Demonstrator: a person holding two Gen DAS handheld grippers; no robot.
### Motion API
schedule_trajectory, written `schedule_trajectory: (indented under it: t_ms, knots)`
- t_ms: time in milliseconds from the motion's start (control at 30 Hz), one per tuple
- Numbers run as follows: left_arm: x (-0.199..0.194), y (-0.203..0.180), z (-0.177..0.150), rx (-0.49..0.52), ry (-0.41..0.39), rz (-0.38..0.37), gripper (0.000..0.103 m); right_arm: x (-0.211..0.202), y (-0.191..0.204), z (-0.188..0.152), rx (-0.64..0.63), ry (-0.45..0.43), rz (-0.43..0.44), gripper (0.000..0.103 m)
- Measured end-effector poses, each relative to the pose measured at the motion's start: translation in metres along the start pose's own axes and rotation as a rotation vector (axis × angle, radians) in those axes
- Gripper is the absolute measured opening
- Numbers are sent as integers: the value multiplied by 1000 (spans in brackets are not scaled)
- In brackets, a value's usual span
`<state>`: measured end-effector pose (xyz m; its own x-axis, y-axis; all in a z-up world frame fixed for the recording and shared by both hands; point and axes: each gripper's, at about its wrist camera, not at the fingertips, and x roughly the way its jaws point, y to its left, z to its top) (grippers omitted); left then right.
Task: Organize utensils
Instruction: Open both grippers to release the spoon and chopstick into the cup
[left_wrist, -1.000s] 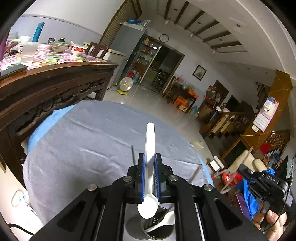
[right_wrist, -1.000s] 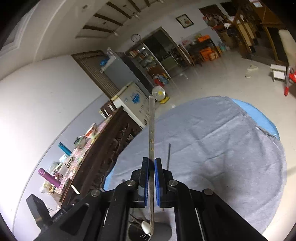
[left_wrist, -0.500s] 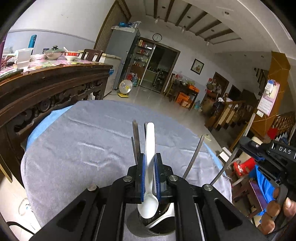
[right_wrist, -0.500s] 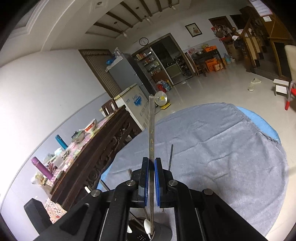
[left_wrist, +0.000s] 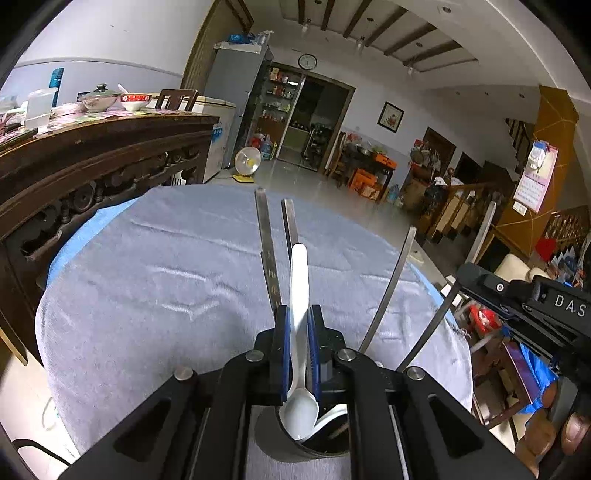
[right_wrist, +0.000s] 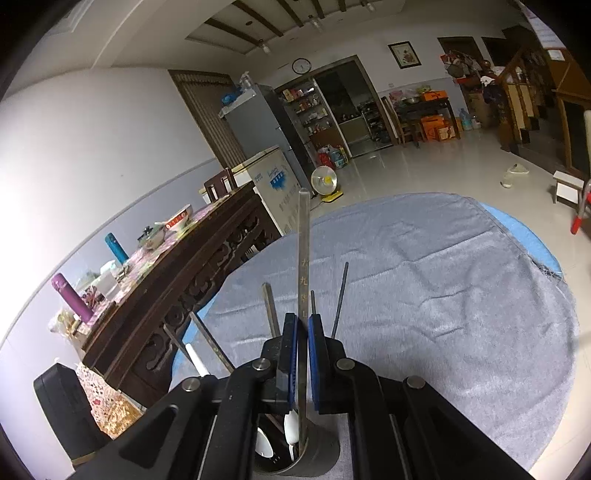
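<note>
Spoon (left_wrist: 298, 295) sits clamped upright in my left gripper (left_wrist: 298, 347), bowl down over the holder (left_wrist: 295, 443) on the counter (left_wrist: 147, 277), so it can drop straight in; my right gripper (right_wrist: 303, 354) pinches a chopstick (right_wrist: 303, 258), tip already inside that holder.

— What stands beyond the left tongs (left_wrist: 298, 318)?
— Straight ahead of them, a pale glossy floor (left_wrist: 295, 177) runs to a dark doorway (left_wrist: 314, 122), with a round wall clock (left_wrist: 307, 61) above it.
— And to their left?
— A carved dark wooden sideboard (left_wrist: 92, 158), then a grey refrigerator (left_wrist: 236, 92) and a small fan (left_wrist: 246, 164) on the floor.
— To their right?
— A framed picture (left_wrist: 390, 117) on the white wall, and farther right a calendar (left_wrist: 535, 177). Dark ceiling beams (left_wrist: 373, 26) run overhead.
</note>
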<state>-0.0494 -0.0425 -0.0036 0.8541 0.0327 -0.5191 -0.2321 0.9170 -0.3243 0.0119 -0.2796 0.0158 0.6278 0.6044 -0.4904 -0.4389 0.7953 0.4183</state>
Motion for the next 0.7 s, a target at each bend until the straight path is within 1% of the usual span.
schedule_trajectory:
  t_ms: [467, 700]
  knots:
    - [-1, -1, -4, 22, 28, -25, 10, 8, 7, -18, -38, 67, 16, 7]
    - [1, 0, -7, 32, 43, -34, 10, 10, 10, -26, -51, 85, 19, 7]
